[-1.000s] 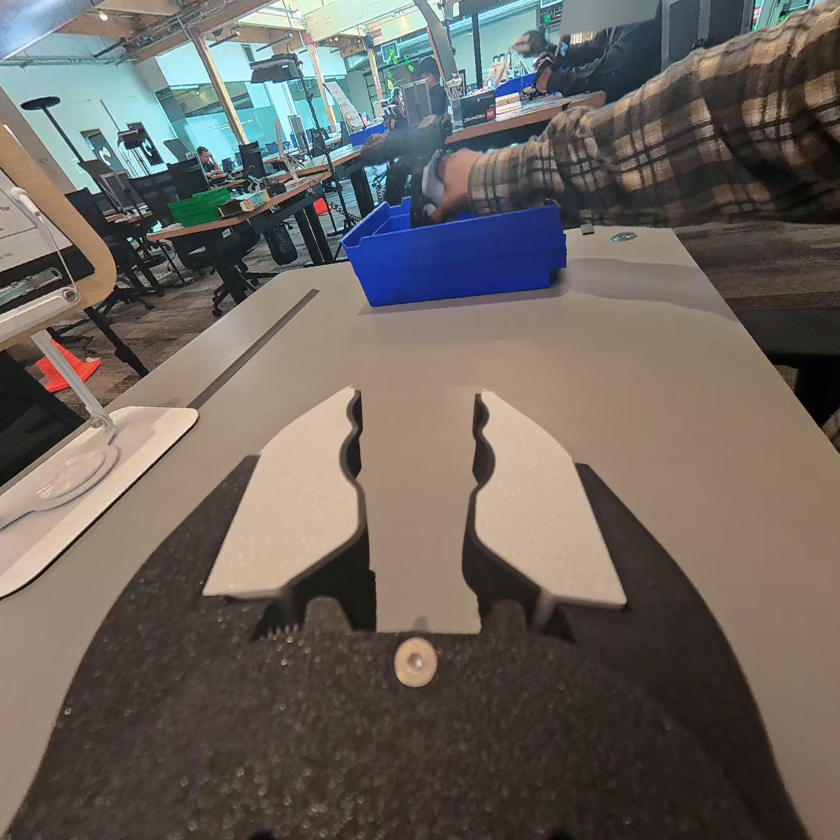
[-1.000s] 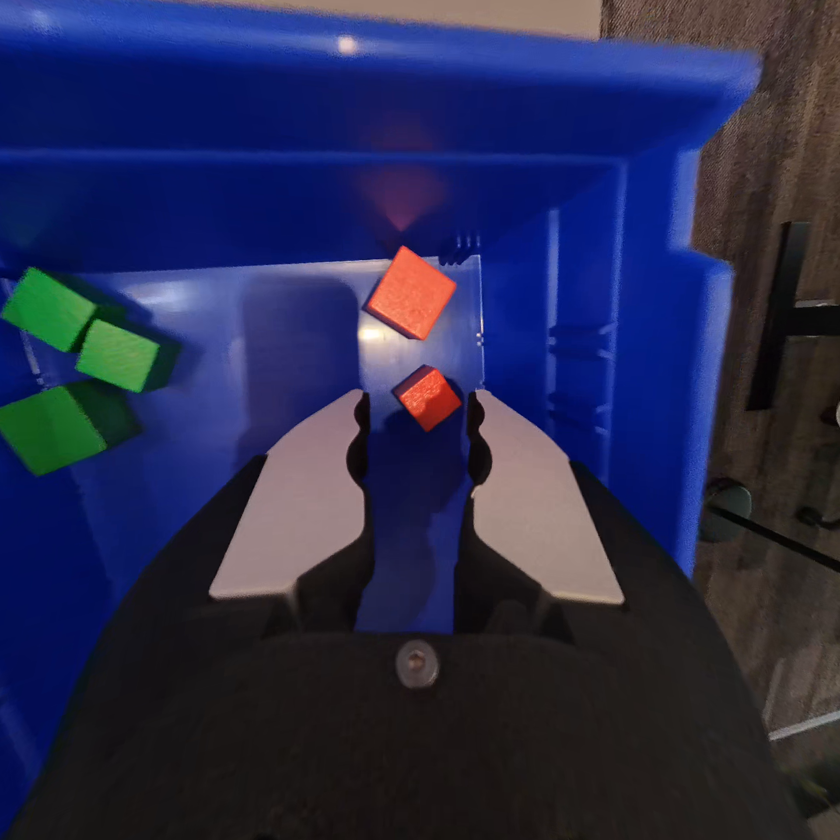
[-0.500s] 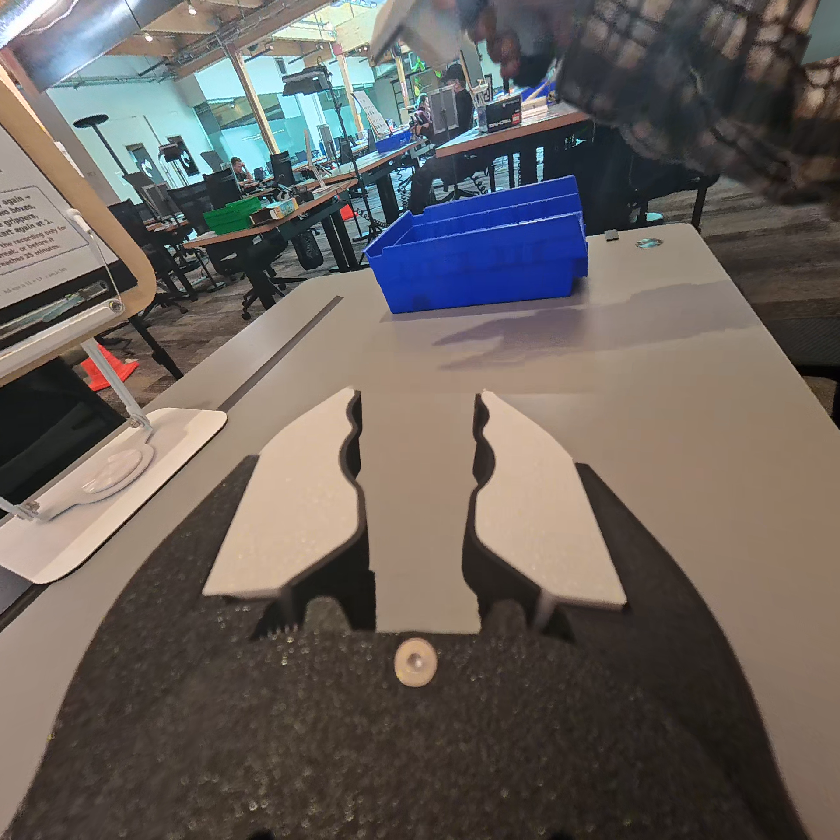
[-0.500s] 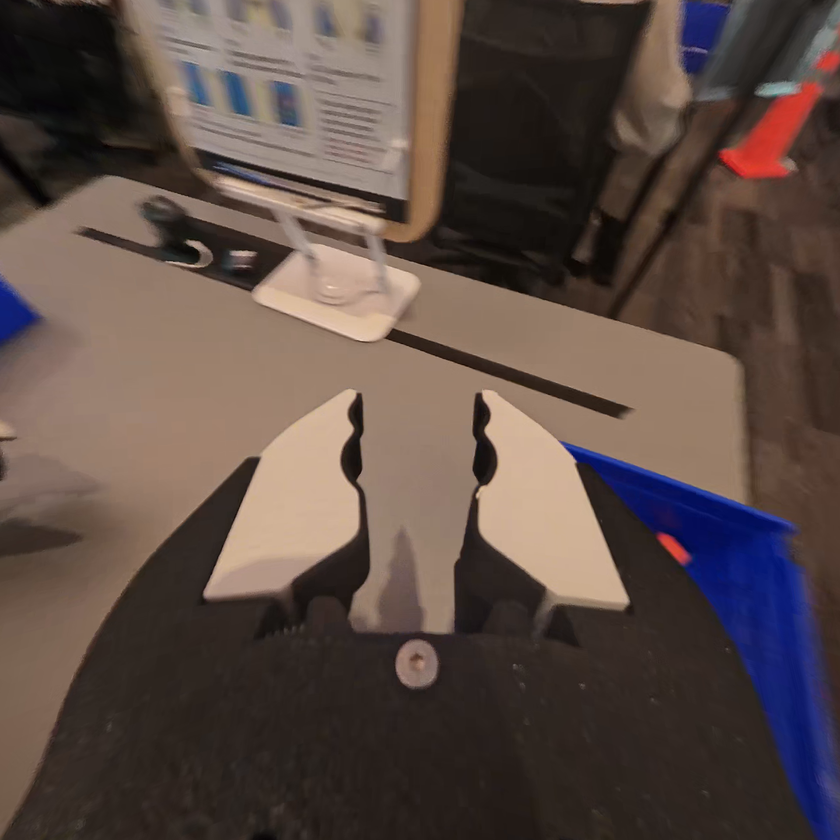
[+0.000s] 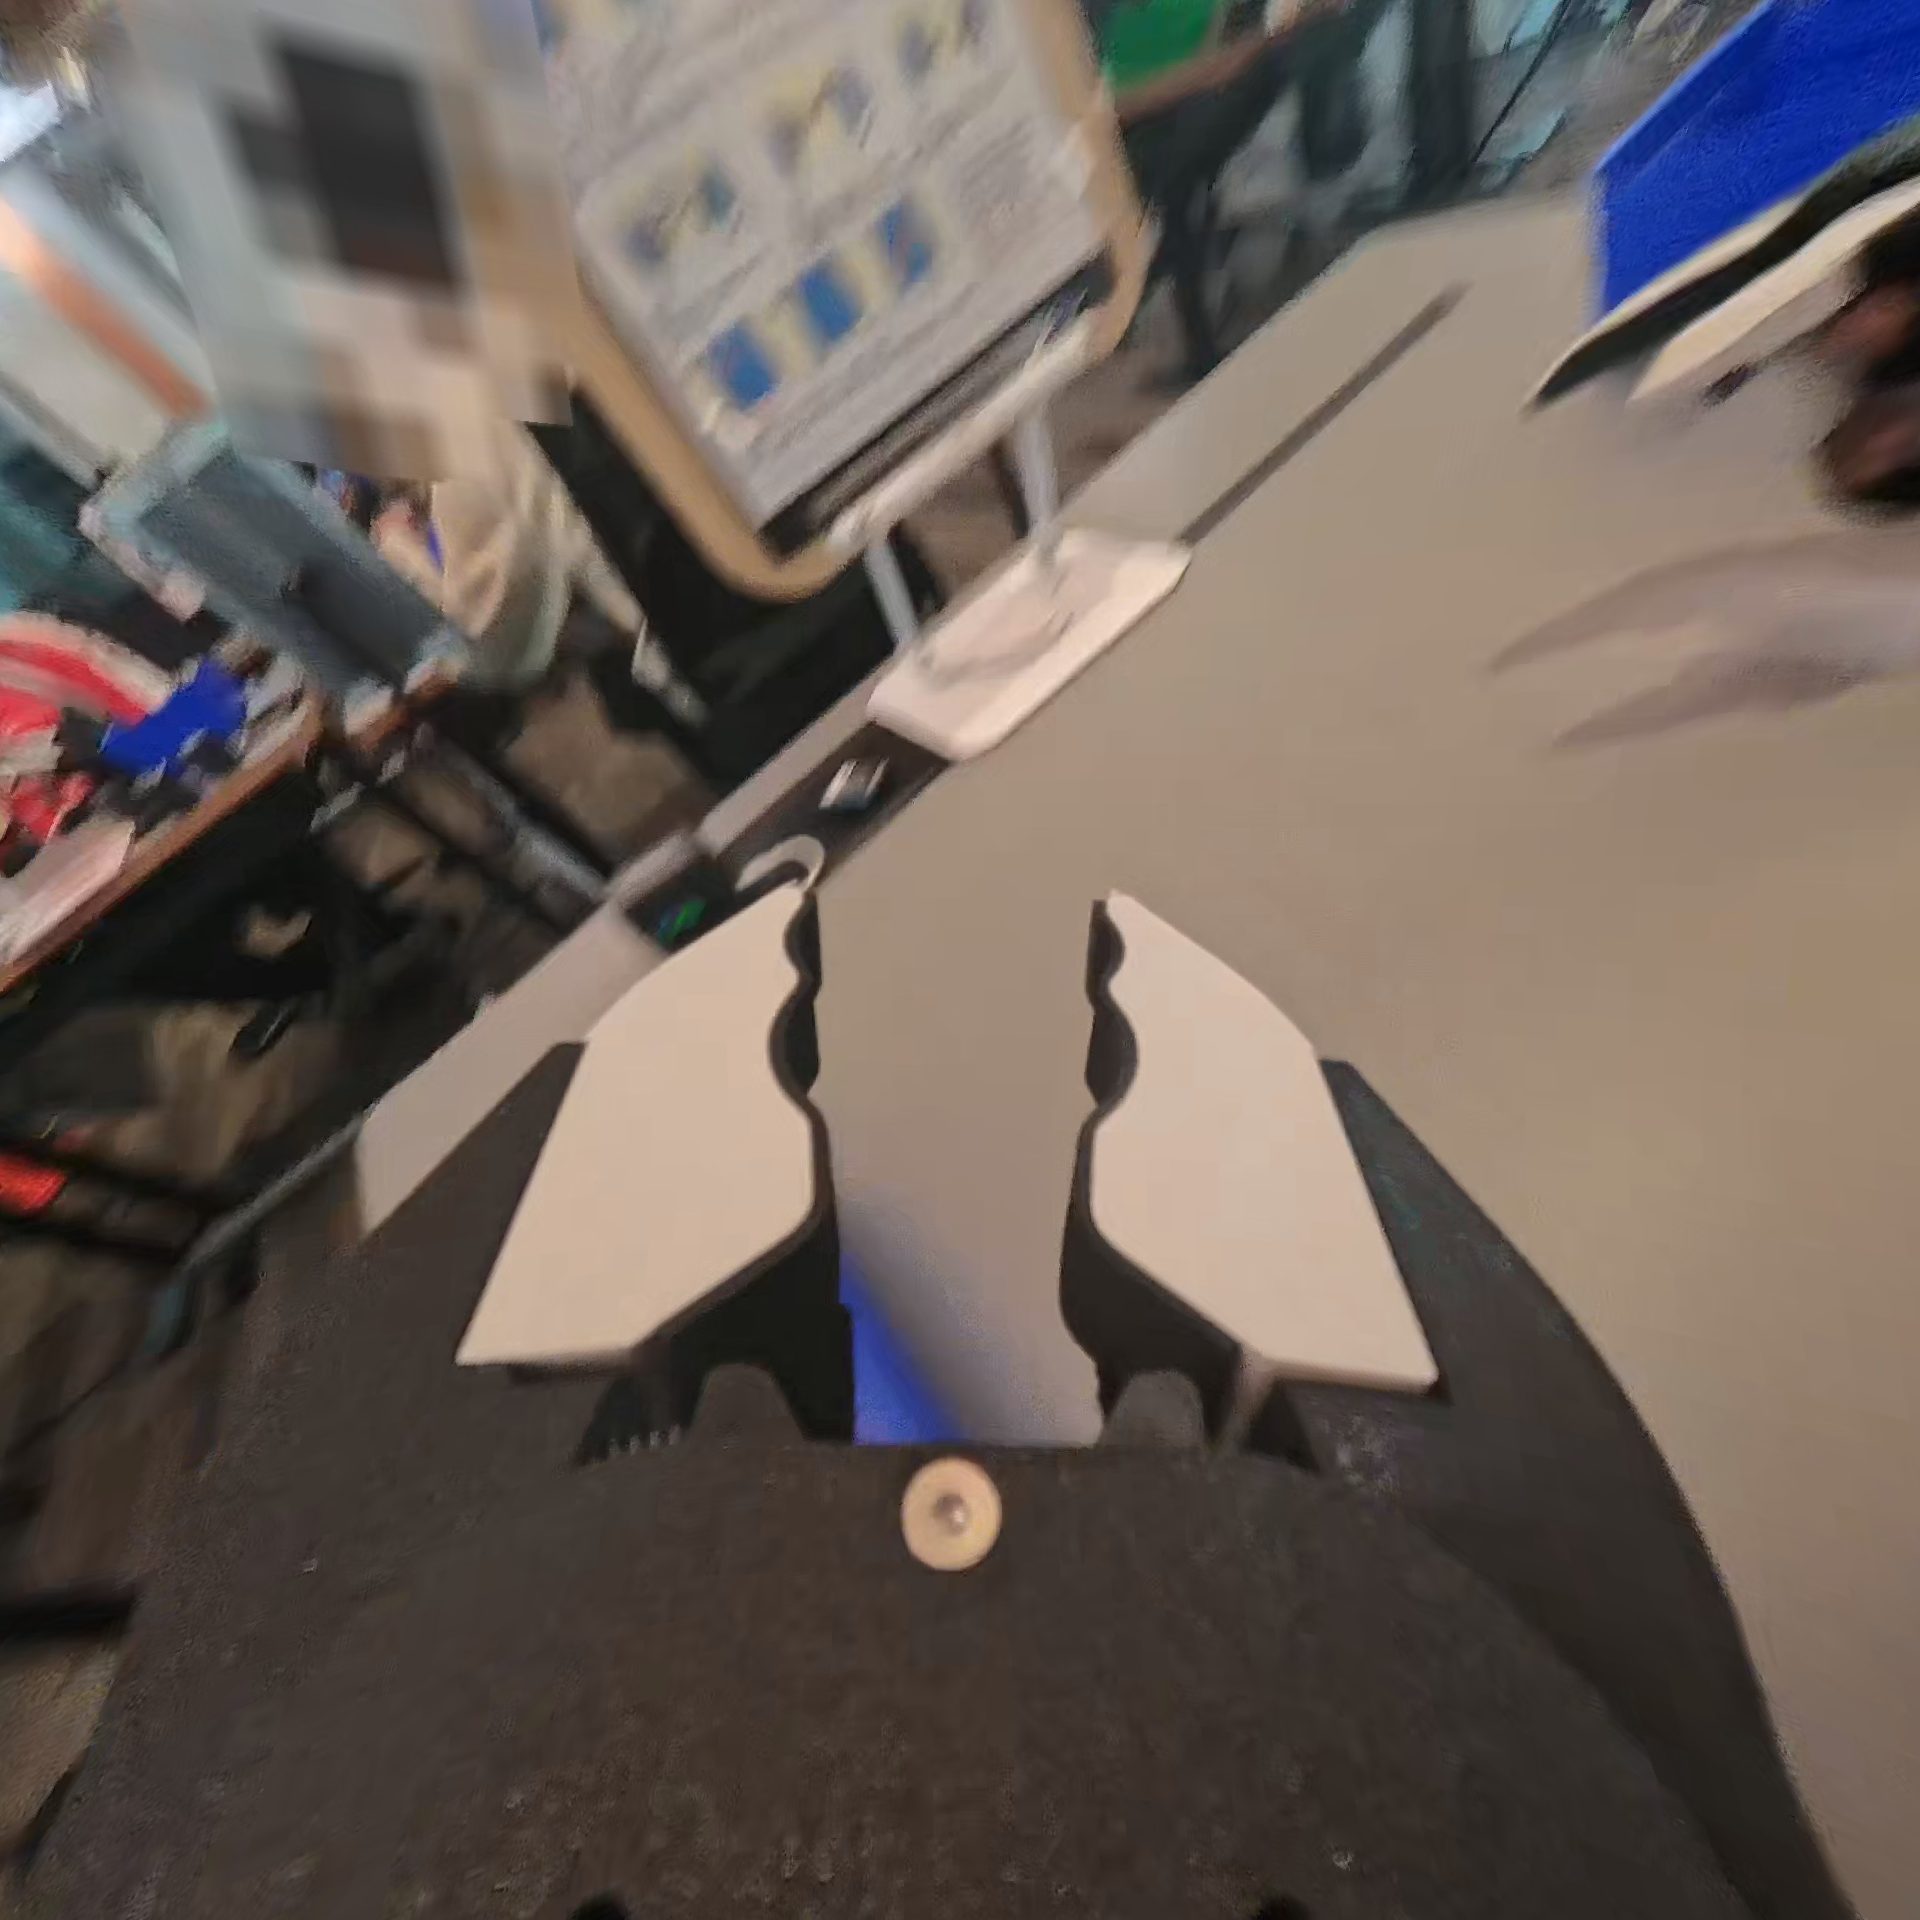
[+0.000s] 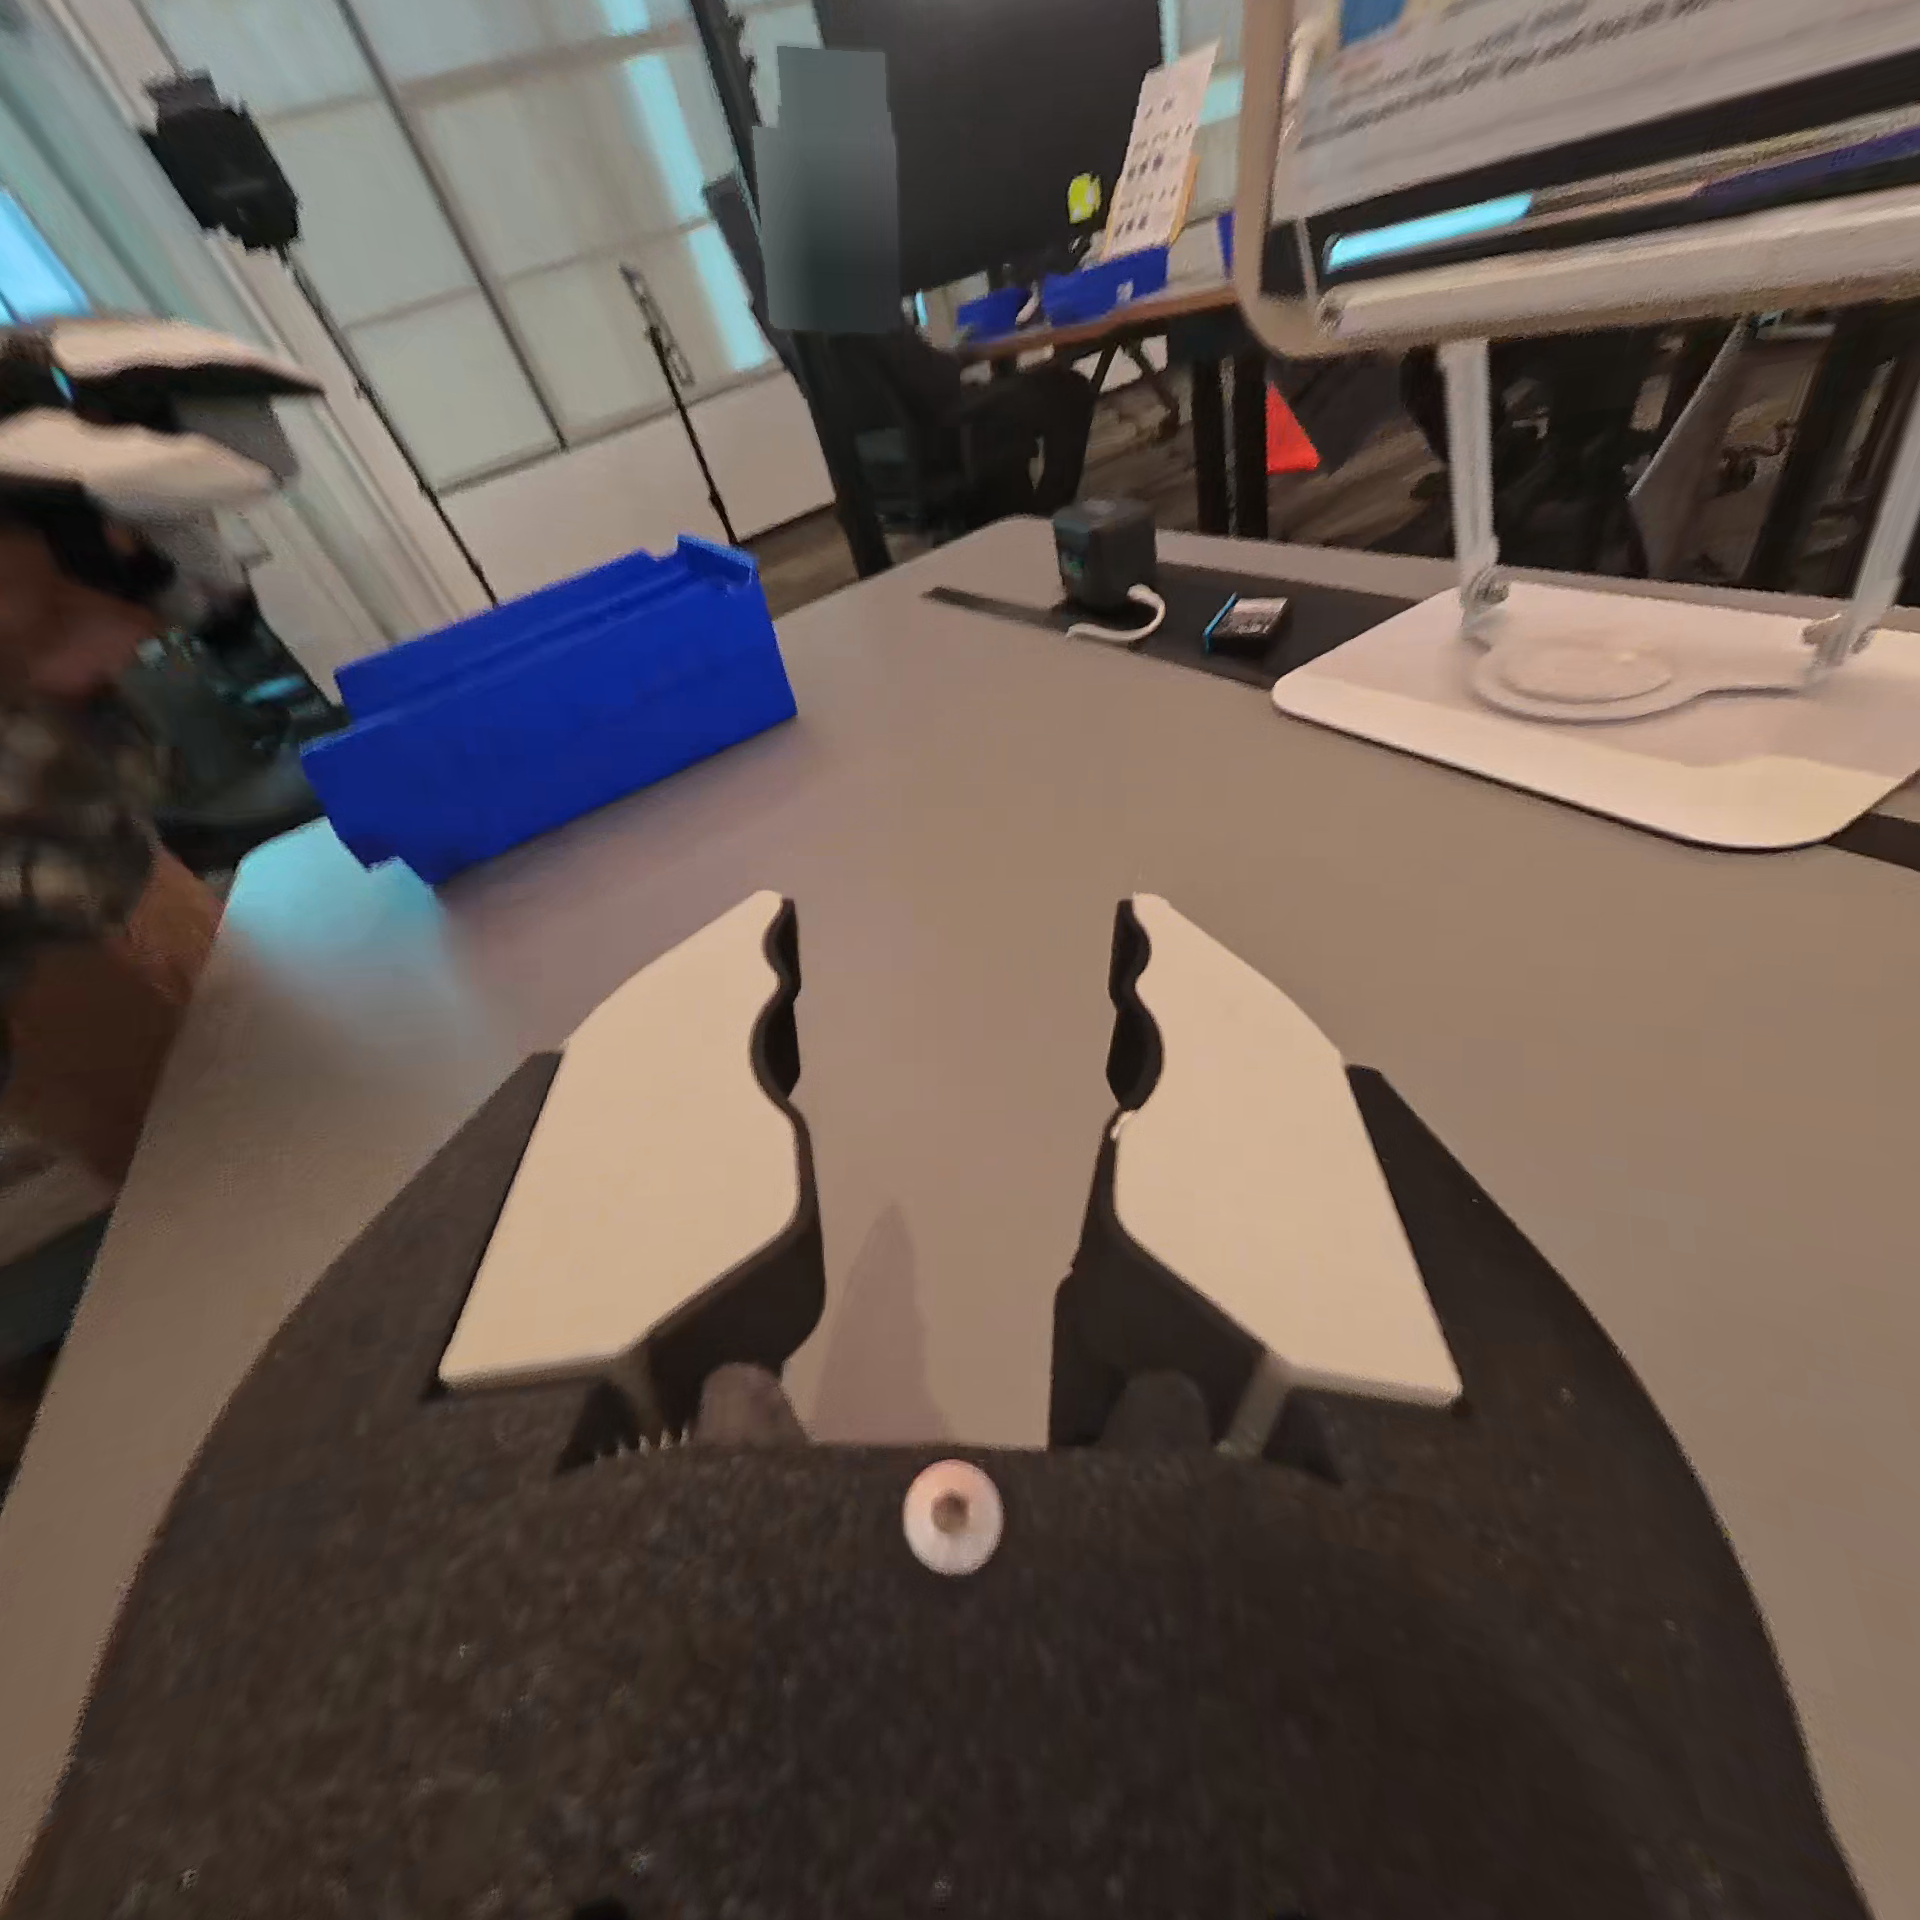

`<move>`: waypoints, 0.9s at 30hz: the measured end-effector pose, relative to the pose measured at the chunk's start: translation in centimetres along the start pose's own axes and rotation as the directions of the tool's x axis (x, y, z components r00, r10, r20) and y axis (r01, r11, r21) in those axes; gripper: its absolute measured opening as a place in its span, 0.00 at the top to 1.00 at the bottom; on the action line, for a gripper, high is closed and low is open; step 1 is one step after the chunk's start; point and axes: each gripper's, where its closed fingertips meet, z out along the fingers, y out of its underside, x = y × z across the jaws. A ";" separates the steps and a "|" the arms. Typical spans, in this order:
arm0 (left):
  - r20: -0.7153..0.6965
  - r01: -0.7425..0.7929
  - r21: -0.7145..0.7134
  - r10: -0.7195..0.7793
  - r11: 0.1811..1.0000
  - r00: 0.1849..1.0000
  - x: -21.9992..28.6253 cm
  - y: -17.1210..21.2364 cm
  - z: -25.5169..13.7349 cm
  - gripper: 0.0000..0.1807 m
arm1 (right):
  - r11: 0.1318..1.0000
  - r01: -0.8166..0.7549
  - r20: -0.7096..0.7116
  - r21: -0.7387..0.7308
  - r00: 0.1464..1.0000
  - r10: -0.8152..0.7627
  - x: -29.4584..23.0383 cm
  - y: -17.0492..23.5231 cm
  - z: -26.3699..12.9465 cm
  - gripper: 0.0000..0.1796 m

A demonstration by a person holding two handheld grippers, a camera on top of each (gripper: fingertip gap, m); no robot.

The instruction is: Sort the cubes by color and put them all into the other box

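No cubes show in either view. My left gripper (image 5: 951, 914) is open and empty over the grey table (image 5: 1351, 935); the view is blurred. A blue patch (image 5: 883, 1351) shows low between its fingers. A blue box (image 5: 1766, 135) lies at the top right, with my right gripper (image 5: 1621, 364) blurred in front of it. In the right wrist view my right gripper (image 6: 951, 904) is open and empty above the table (image 6: 1351, 1039). A blue box (image 6: 551, 707) stands near the table's far left edge. My left gripper (image 6: 239, 431) shows at the upper left.
A sign board on a white stand (image 5: 1029, 644) stands by a black strip; its base also shows in the right wrist view (image 6: 1590, 707). A small black camera (image 6: 1101, 556) and a small dark item (image 6: 1247, 623) lie on the strip. A plaid sleeve (image 6: 62, 790) is at the left.
My right gripper has come up out of the blue box with the red and green cubes and now faces across the table. My left gripper has lifted and swung towards the sign stand.
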 end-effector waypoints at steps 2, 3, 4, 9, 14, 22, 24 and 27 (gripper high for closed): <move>-0.008 -0.030 -0.178 0.029 0.984 1.000 -3.8 3.7 -2.7 0.73 | 0.998 0.050 -0.002 -0.028 0.999 -0.050 -0.2 1.1 0.2 0.68; -0.049 -0.067 -0.275 0.055 0.959 0.997 -5.1 5.8 -3.9 0.72 | 0.997 0.066 0.004 -0.040 0.998 -0.066 -0.4 1.6 0.3 0.68; -0.099 -0.111 -0.377 0.079 0.920 0.992 -6.4 8.2 -4.9 0.71 | 0.996 0.070 0.019 -0.058 0.997 -0.069 -0.5 2.0 0.4 0.68; -0.344 -0.300 -0.730 0.050 0.614 0.938 -9.7 18.1 -8.5 0.71 | 0.995 0.069 0.059 -0.069 0.996 -0.065 -1.0 2.5 0.8 0.67; -0.471 -0.444 -0.835 -0.004 0.325 0.882 -11.3 23.9 -8.5 0.72 | 0.993 0.093 0.064 -0.075 0.994 -0.088 -0.9 2.7 0.7 0.67; -0.461 -0.453 -0.884 -0.051 0.114 0.886 -13.3 29.0 -7.1 0.76 | 0.992 0.081 0.060 -0.096 0.995 -0.075 -0.3 3.2 0.6 0.66; -0.457 -0.454 -0.888 -0.039 0.074 0.888 -13.5 29.8 -7.0 0.76 | 0.992 0.081 0.062 -0.098 0.995 -0.075 -0.2 3.2 0.5 0.66; -0.448 -0.447 -0.894 -0.045 0.021 0.893 -13.5 30.9 -7.2 0.76 | 0.991 0.080 0.070 -0.105 0.995 -0.072 -0.3 3.3 0.5 0.65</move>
